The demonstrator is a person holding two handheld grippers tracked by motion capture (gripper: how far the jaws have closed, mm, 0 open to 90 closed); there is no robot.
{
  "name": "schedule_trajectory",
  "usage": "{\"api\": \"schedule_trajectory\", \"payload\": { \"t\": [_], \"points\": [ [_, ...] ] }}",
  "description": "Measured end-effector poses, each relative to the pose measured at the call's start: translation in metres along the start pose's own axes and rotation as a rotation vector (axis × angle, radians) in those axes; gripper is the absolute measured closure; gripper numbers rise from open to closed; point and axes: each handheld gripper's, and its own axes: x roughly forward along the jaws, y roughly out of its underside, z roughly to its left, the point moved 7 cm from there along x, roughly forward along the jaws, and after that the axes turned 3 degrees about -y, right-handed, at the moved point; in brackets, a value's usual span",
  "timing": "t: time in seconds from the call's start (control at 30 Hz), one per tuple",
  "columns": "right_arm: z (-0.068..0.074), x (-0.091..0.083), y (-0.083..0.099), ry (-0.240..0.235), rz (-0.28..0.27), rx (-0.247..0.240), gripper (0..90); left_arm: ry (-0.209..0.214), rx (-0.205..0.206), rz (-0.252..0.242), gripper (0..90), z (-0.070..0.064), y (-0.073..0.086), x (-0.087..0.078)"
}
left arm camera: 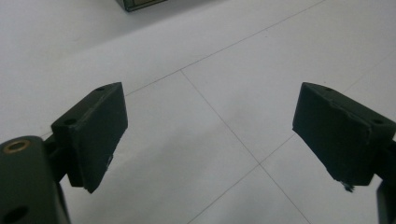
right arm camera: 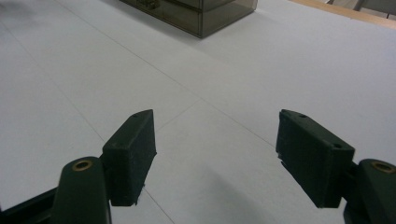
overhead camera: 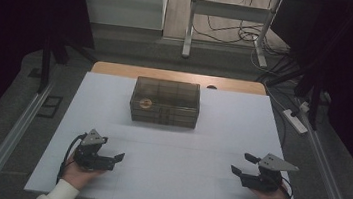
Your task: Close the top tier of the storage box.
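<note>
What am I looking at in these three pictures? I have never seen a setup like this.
A person sits at a white table and holds a hand-operated gripper in each hand; there is no robot arm. The high view looks down from above: the left gripper is at the lower left, the right gripper at the lower right. The other two pictures come from cameras riding on each gripper, looking out along its two black fingers. Both grippers are open and hold nothing. Farther up the table stands a smoky, see-through box with its lid shut and something round and yellowish inside.
</note>
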Motion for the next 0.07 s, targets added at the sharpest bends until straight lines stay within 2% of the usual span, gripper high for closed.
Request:
{"api": "schedule_trajectory", "payload": {
  "t": [0.07],
  "points": [
    [-0.0001,-0.0003,-0.0003,0.004,-0.005,-0.001,28.4,-0.001,0.001,0.001,10.7,0.0,0.0,0.0001]
  ]
}}
